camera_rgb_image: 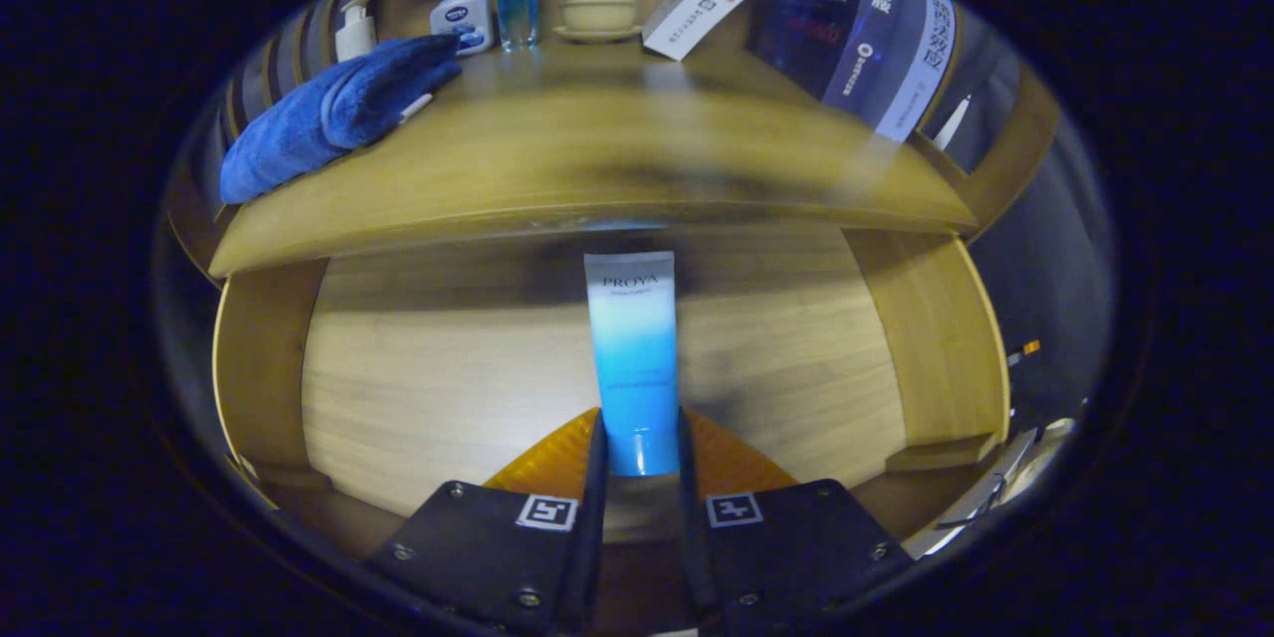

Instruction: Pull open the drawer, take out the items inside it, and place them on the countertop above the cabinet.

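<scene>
A white-to-blue cosmetic tube stands up between my fingers, cap end down, its white end pointing toward the countertop edge. My gripper is shut on the tube near its blue cap. Below and behind the tube lies the open wooden drawer, its pale floor bare around the tube. The cabinet's wooden countertop stretches across just above the tube.
On the countertop lie a folded blue towel at the left, a white pump bottle, a white-and-blue bottle, a clear blue bottle, a cream lidded bowl and a leaning printed board at the right.
</scene>
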The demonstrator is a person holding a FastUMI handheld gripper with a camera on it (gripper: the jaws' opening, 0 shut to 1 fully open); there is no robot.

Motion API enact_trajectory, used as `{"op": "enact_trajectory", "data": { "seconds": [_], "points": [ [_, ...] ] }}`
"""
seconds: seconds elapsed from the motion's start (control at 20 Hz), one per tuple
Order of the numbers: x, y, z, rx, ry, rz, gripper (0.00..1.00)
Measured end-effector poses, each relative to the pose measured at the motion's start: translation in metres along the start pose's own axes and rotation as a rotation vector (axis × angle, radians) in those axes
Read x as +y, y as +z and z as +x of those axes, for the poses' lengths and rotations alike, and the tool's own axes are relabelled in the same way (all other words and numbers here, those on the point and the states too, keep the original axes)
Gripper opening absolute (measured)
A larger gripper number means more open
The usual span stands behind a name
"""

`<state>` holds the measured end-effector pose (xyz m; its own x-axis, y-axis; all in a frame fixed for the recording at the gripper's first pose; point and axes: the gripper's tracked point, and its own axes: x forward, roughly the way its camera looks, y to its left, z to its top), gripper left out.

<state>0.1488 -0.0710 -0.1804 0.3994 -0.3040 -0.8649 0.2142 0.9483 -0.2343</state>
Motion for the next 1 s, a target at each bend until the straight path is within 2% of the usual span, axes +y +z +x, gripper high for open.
{"op": "enact_trajectory", "data": {
  "seconds": [0.55,0.8,1.0],
  "points": [
    [-0.017,0.007,-0.078,-0.088,-0.135,-0.036,0.32],
    [-0.02,0.01,-0.105,-0.136,-0.171,-0.038,0.33],
    [-0.019,0.033,-0.121,-0.199,-0.171,-0.012,0.32]
  ]
}}
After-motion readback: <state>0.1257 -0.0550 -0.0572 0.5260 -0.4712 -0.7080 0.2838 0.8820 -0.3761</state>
